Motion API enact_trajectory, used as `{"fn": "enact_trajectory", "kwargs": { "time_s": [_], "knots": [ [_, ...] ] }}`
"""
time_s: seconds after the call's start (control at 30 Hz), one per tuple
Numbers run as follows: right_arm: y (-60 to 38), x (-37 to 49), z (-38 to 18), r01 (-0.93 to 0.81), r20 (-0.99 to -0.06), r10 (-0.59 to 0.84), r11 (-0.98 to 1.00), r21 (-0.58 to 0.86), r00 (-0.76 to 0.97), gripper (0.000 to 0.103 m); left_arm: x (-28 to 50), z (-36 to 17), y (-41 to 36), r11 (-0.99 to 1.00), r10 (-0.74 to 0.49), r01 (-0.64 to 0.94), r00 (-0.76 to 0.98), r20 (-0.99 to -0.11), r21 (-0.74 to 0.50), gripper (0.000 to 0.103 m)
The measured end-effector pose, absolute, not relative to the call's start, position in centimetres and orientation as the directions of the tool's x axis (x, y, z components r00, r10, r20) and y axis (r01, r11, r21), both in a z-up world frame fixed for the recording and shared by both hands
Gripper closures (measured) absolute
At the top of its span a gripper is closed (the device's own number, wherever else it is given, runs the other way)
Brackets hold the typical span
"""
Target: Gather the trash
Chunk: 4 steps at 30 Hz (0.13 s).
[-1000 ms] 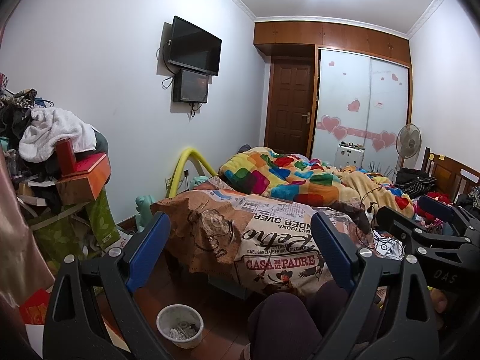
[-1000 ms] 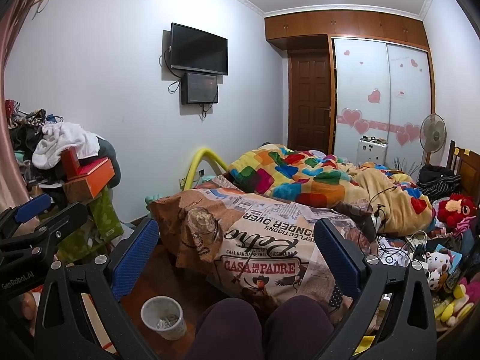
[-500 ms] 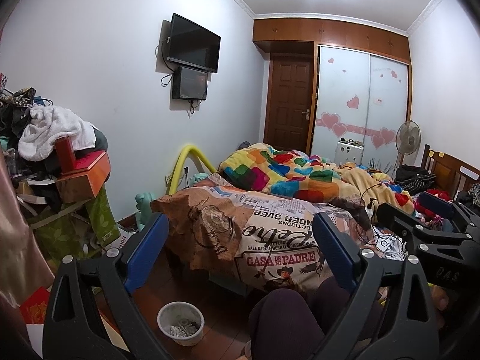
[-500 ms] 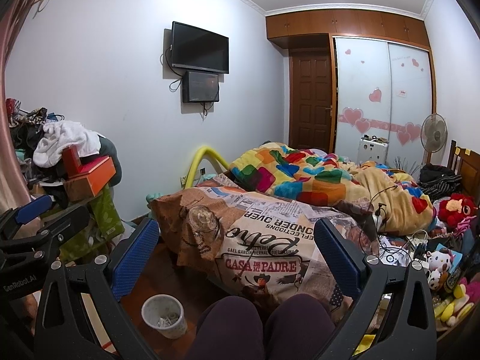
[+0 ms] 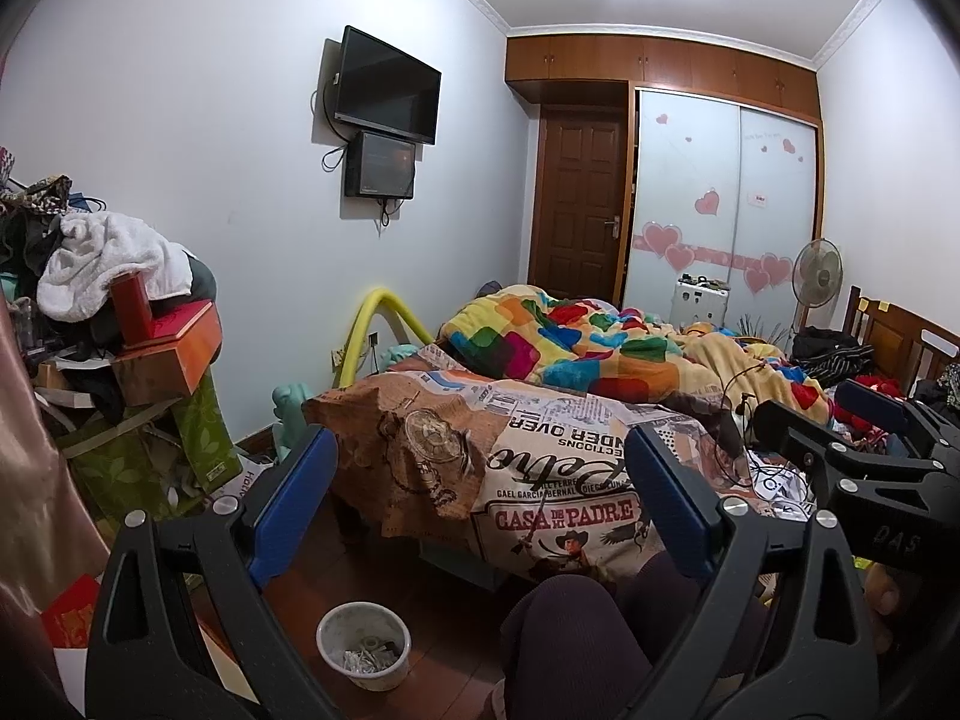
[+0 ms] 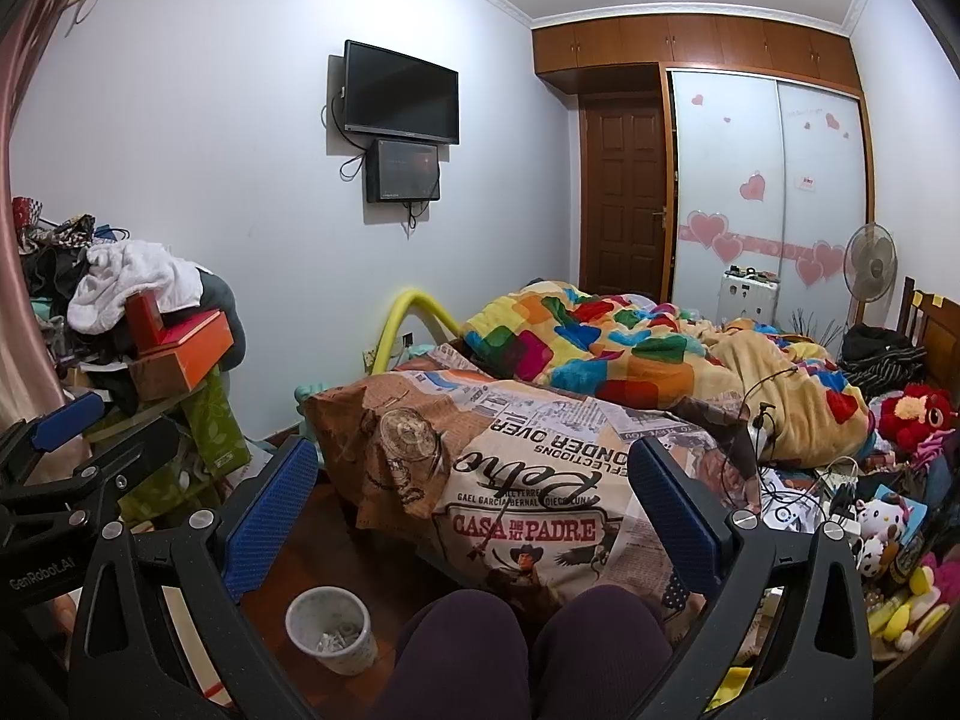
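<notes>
A small white trash bin [image 5: 363,645] with paper scraps in it stands on the wooden floor, low in the left wrist view, and also in the right wrist view [image 6: 330,629]. My left gripper [image 5: 480,504] is open and empty, held up above the bin and my knees, facing the bed. My right gripper [image 6: 471,507] is open and empty too, at the same height. Each gripper shows at the edge of the other's view: the right one [image 5: 864,450], the left one [image 6: 66,450].
A bed [image 5: 540,420] with a newspaper-print cover and a colourful blanket [image 5: 576,342] fills the middle. A pile of clothes and boxes [image 5: 120,312] stands at the left. Toys and cables [image 6: 870,510] lie at the right. My knees [image 6: 528,648] are at the bottom.
Both grippers have tilted up very slightly, so the room has slid a little lower in both views. Both stay open and empty.
</notes>
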State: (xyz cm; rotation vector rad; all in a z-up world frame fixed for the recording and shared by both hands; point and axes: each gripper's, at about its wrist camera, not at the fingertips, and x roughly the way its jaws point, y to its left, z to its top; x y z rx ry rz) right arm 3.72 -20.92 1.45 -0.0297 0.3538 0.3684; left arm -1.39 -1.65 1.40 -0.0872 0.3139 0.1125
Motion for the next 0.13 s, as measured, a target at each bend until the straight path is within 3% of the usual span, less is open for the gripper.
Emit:
{"fn": "enact_trajectory", "kwargs": {
  "time_s": [0.13],
  "knots": [
    [-20.84,3.81,1.19,-0.359,-0.352,0.349,0.933,0.041,0.868,0.000,-1.32,1.38,-1.71,0.990,0.098,-0.125,0.944,-0.315,-0.068,0.006]
  ]
}}
